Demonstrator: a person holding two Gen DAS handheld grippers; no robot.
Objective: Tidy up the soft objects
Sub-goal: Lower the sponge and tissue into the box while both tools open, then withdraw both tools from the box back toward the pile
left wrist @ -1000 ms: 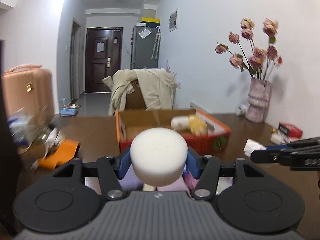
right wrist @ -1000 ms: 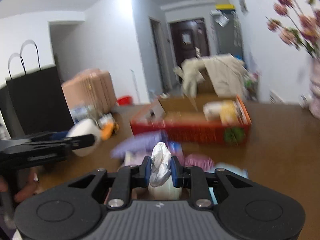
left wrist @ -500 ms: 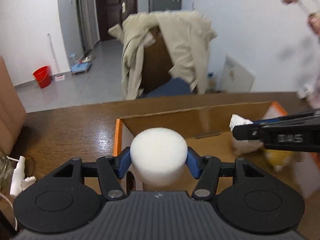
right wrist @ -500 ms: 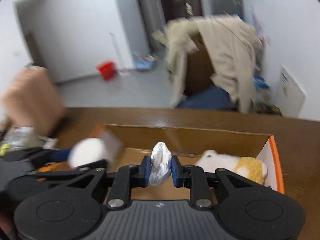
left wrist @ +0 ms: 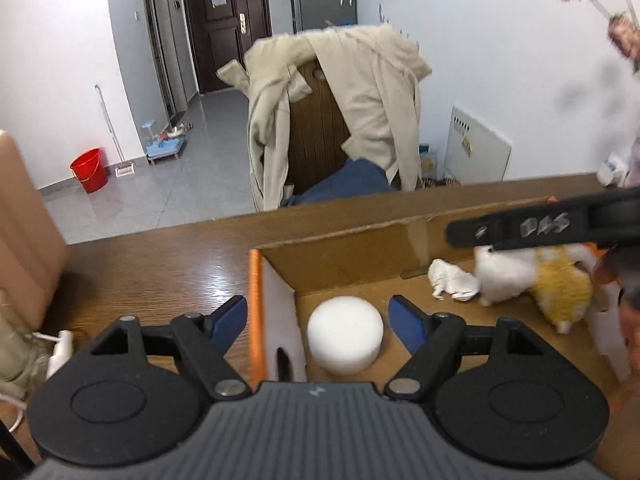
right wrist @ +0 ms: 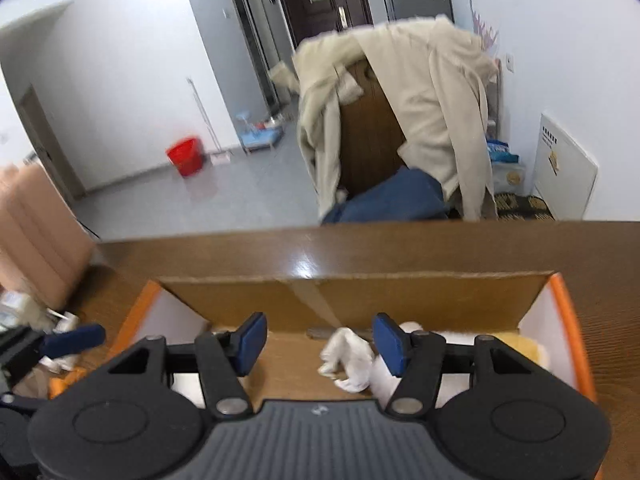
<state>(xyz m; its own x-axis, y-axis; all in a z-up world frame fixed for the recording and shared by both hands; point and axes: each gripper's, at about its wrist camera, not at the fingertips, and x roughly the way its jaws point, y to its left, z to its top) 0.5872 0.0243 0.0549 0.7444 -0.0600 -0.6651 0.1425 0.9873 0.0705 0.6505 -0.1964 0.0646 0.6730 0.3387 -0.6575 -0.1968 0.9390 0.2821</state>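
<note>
Above box (left wrist: 360, 256), both claws agape.

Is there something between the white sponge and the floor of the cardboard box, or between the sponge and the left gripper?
Nothing visible. The white sponge already sits on the floor of the cardboard box, near its left wall. The left gripper is open above it, its fingers apart on either side and not touching it. The crumpled white cloth lies off to the right.

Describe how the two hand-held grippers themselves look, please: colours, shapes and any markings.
The left gripper and the right gripper look alike: black angular link arms with silver pivot pins, two round black discs, a grey ribbed body and blue finger pads. Whitish handwritten marks, unclear, show on the right gripper's side.
</note>
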